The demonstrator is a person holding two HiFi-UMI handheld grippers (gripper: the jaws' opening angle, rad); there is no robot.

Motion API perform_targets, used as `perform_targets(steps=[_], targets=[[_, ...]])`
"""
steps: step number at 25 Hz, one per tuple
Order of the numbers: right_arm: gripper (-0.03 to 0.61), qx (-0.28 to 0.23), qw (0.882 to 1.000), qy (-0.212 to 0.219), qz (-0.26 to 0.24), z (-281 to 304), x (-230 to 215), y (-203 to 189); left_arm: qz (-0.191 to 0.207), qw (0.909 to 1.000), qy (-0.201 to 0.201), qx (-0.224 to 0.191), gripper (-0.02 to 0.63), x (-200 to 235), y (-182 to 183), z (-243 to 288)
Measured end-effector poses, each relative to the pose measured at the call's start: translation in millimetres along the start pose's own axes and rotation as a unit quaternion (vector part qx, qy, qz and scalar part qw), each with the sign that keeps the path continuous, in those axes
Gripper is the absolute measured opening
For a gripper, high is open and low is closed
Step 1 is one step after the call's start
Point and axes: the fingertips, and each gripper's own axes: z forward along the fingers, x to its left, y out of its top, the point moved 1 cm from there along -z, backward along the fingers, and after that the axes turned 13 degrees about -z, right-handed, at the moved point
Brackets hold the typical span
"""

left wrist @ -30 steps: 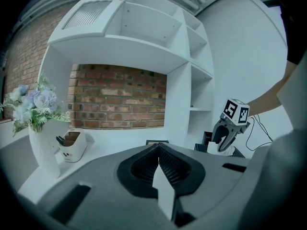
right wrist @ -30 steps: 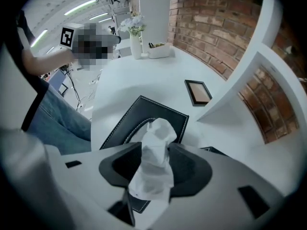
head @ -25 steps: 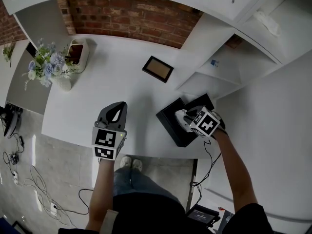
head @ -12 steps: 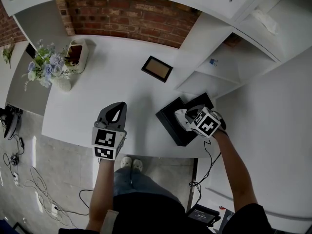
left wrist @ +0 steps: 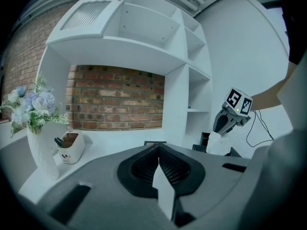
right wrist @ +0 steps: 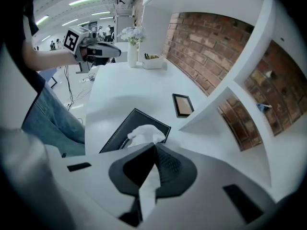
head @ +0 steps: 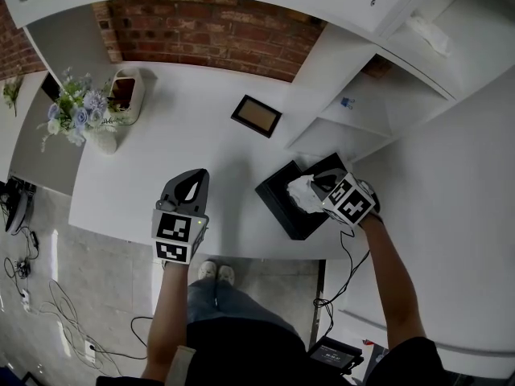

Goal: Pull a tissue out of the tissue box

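**A:** What do you see in the head view?

**B:** Your right gripper [head: 316, 188] points steeply down over the black tissue box [head: 278, 202]. The box lies near the front right edge of the white table [head: 185, 135], beside the shelf unit [head: 354, 119]. The jaws are clamped on a white tissue [head: 303, 193], bunched into a crumpled tuft that rises from the top of the box. Your left gripper [head: 193, 175] is over the table's front edge, well apart from the box, on its left.

**A:** And the left gripper view?

**B:** Your left jaws are pressed together with nothing between them. Off to the right, the tissue shows as a puffy white wad under the other gripper, its lower end at the dark box.

**A:** The right gripper view?

**B:** Your jaws are closed tight on the tissue. A thin white strip runs between the pads. Past the tips the sheet billows out in soft folds, reaching down to the top of the box. The box has pale stitching along its edges, and a small picture frame [right wrist: 182, 104] lies beyond it.
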Motion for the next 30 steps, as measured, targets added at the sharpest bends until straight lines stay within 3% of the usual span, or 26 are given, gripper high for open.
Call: perform_targets(steps=[9,14,17,19,22,30], targets=[[0.000,-0.015,1.000,-0.021,0.000,-26,-2,13,0.002,0.9999,-0.005,-0.010,0.009,-2,8,-3],[0.000,-0.070,0.996,-0.052,0.028,-56,-11,34,0.008,0.9997,-0.010,-0.019,0.009,-6,16,-4],[0.000,-0.129,0.986,-0.078,0.072,-79,-21,50,0.011,0.9995,-0.012,-0.026,0.009,-7,22,-8],[0.000,-0.180,0.973,-0.095,0.111,-96,-29,62,0.012,0.9994,-0.012,-0.030,0.009,-7,26,-10],[0.000,-0.260,0.942,-0.120,0.174,-121,-42,75,0.015,0.9991,-0.011,-0.039,0.009,-8,34,-13],[0.000,-0.425,0.830,-0.184,0.312,-152,-52,90,0.025,0.9980,-0.008,-0.057,0.009,-8,50,-24]])
